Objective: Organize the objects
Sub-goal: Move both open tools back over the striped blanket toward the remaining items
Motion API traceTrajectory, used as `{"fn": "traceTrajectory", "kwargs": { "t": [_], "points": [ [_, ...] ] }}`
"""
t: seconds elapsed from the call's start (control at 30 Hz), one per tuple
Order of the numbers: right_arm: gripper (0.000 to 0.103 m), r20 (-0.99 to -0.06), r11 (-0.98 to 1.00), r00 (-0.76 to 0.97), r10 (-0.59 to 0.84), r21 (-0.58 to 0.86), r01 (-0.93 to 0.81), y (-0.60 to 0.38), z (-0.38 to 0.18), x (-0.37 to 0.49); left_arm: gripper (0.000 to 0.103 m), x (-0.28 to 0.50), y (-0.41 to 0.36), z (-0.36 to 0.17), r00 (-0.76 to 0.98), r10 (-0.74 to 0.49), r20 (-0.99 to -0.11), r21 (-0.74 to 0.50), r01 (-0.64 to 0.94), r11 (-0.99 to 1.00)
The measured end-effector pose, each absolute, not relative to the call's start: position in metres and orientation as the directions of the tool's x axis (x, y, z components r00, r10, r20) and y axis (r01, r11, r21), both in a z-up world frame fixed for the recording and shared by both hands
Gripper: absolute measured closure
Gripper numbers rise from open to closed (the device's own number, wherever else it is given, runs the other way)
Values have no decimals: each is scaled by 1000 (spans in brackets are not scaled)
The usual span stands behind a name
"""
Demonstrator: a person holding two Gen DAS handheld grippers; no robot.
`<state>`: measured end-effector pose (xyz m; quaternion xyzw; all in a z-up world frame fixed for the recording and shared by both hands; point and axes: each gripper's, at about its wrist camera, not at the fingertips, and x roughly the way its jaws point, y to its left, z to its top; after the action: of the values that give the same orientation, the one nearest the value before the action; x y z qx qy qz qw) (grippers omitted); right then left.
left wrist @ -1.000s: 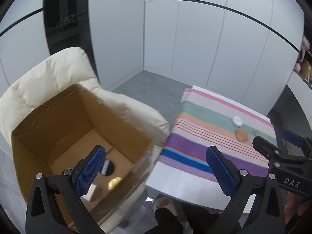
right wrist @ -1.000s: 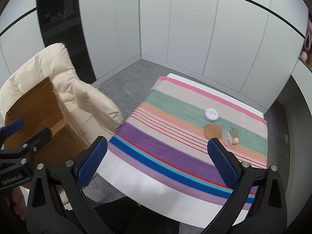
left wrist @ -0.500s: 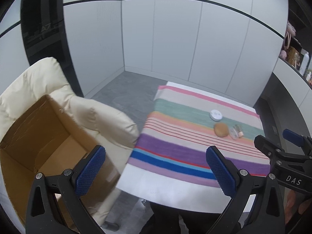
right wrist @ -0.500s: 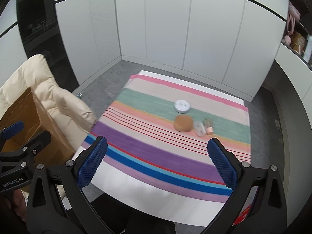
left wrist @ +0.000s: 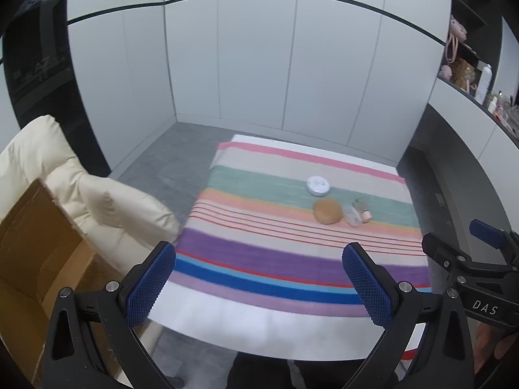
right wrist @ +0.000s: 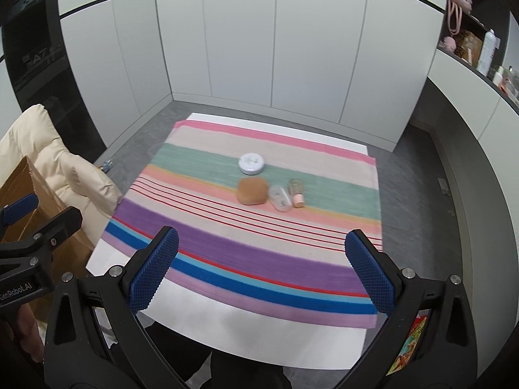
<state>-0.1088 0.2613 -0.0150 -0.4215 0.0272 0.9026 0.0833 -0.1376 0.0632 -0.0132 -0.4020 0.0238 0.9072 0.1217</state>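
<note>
Left wrist view: the left gripper [left wrist: 259,278] hangs above the near edge of the counter [left wrist: 259,327], its jaws spread wide and holding nothing. Four small things are left on the striped cloth [left wrist: 292,259], well ahead of the jaws: a round white tin [left wrist: 318,184], a brown round puff [left wrist: 327,210] just in front of it, a clear oval case [left wrist: 352,215] touching or nearly touching the puff, and a small pink-capped bottle [left wrist: 363,210] lying beside the case. The cardboard box [left wrist: 35,243] sits on the cream armchair [left wrist: 81,191] at the left; its inside cannot be seen here. Judged by that, sorting is partway at best, with four pieces to collect. A second ago this camera looked down into the box, where two small items lay on its floor; it has since swung right to face the counter.

Right wrist view: the right gripper [right wrist: 262,269] is likewise spread and empty, over the near part of the cloth. The same four things lie in a cluster at mid-cloth. Since the earlier frame this view has turned more squarely onto the counter, and the box has slid to the left edge.
</note>
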Motion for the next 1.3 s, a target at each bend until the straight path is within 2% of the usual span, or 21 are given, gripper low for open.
{"fn": "traceTrajectory", "kwargs": {
  "t": [0.4, 0.57, 0.8, 1.07, 1.3],
  "points": [
    [0, -782, -969, -598, 176, -31, -244, 307, -26, -96, 0, -146, 101, -29, -599, 233, -766, -67, -286, -956],
    [0, -787, -965, -588, 186, -34, -259, 320, -38, -103, 0, -150, 121, -46, -582, 221, -783, -28, -322, -946],
    [0, -834, -963, -523, 177, -37, -267, 339, -89, -122, 0, -179, 149, -75, -553, 215, -805, -13, -346, -938],
    [0, -828, -961, -519, 214, -84, -264, 365, -137, -162, 3, -220, 189, -128, -515, 238, -823, -16, -399, -917],
    [6, -859, -968, -480, 176, -64, -241, 381, -198, -199, 9, -253, 206, -189, -461, 214, -861, -14, -398, -917]
  ]
}}
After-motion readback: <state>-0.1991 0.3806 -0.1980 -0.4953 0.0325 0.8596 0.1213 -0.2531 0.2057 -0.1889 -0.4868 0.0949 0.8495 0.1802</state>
